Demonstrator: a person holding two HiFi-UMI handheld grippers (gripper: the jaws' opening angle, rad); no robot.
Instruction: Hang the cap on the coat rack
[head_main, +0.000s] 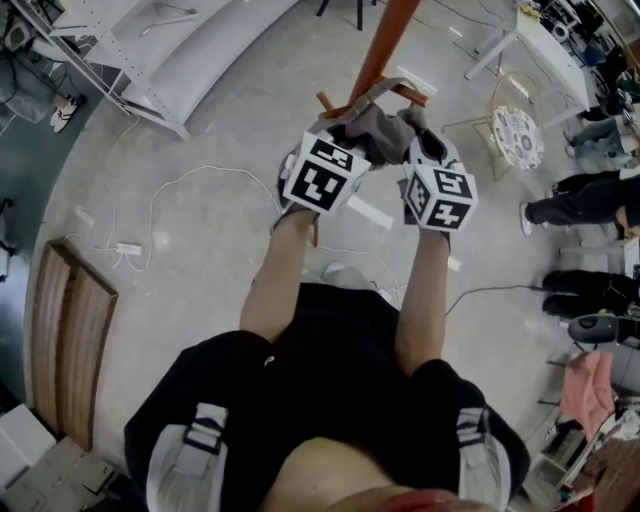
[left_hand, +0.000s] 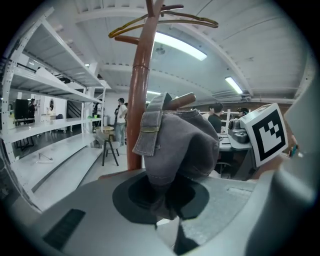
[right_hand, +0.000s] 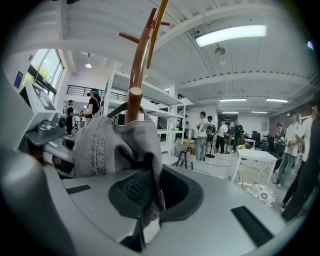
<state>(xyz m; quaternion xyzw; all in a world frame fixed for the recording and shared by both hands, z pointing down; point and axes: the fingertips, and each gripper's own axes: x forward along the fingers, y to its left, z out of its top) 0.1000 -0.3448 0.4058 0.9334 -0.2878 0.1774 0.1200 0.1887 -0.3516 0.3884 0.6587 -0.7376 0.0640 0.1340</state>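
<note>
Past the halfway mark, judging by the layout. Lifted clear of the floor and brought up against the coat rack (head_main: 386, 45), at 12 o'clock from the body in the head view. Pinched from both sides: left gripper (left_hand: 162, 200) clamped on a bunched fold at the 6 o'clock edge of the grey cap (left_hand: 182, 142), right gripper (right_hand: 144, 200) likewise nipped tight on the fabric of the opposite side. Nothing slack in either grip, with cloth filling each narrow gap.

Seen from the left gripper view, held just in front of the reddish-brown pole, adjustment strap (left_hand: 146, 131) dangling at 10 o'clock and a wooden peg (left_hand: 182, 100) poking out past the crown at 1 o'clock. Seen from the right gripper view, the same peg tip showing at 12 o'clock above the crown. Touching the peg or merely beside it: cannot tell.

Done, then: pick-up, carry, lift to peg height. Left to do, probably: seat the crown or strap over the peg, open both grips, draw back and check for hanging.
</note>
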